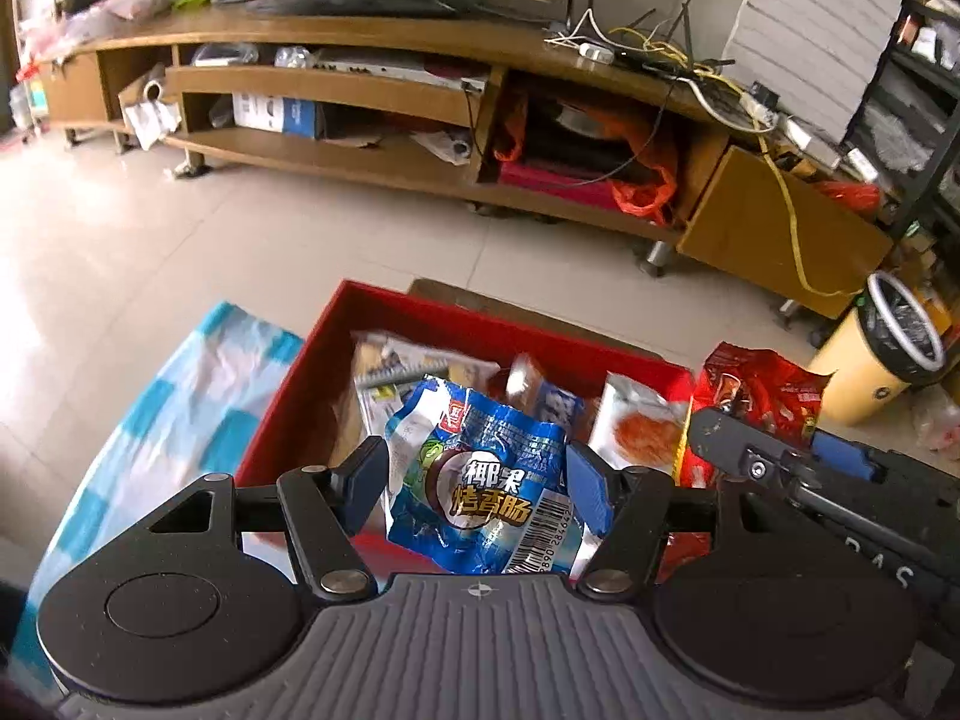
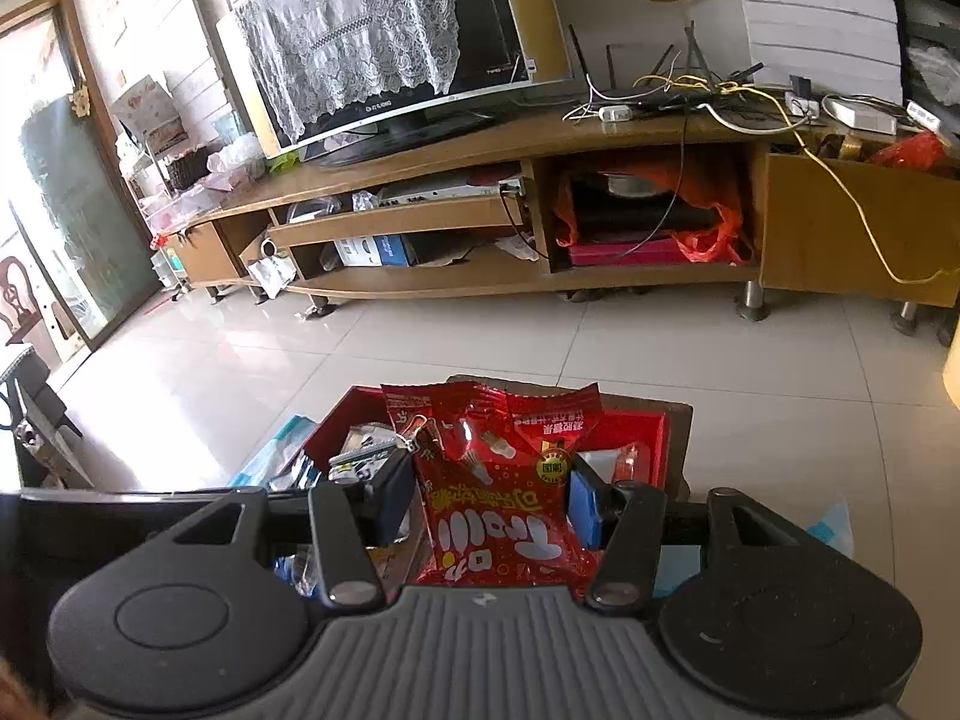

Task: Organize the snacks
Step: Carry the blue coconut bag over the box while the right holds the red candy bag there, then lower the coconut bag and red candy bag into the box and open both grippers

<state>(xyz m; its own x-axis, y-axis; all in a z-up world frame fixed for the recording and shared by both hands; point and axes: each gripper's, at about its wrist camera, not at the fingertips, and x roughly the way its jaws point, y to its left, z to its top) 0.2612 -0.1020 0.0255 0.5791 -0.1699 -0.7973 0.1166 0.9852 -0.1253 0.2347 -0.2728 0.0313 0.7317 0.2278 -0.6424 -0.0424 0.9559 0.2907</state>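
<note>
Left gripper (image 1: pixel 477 480) pinches blue packet (image 1: pixel 480 480) over red box (image 1: pixel 312 384). Right gripper (image 2: pixel 489 507) pinches red packet (image 2: pixel 498 516) above the same box, other snacks (image 1: pixel 630 432) inside.

Both wrist views tilt down, close over the red box (image 1: pixel 312 384) — shared.

The box (image 1: pixel 312 372) is red. One packet (image 1: pixel 480 480) is blue and white with a brown round and yellow lettering; the other packet (image 2: pixel 504 498) is red with white lettering. The cloth (image 1: pixel 180 390) is checked turquoise and white. Black tongs carry blue pads (image 1: pixel 591 489). The floor (image 1: pixel 180 228) is pale cream tile.
</note>
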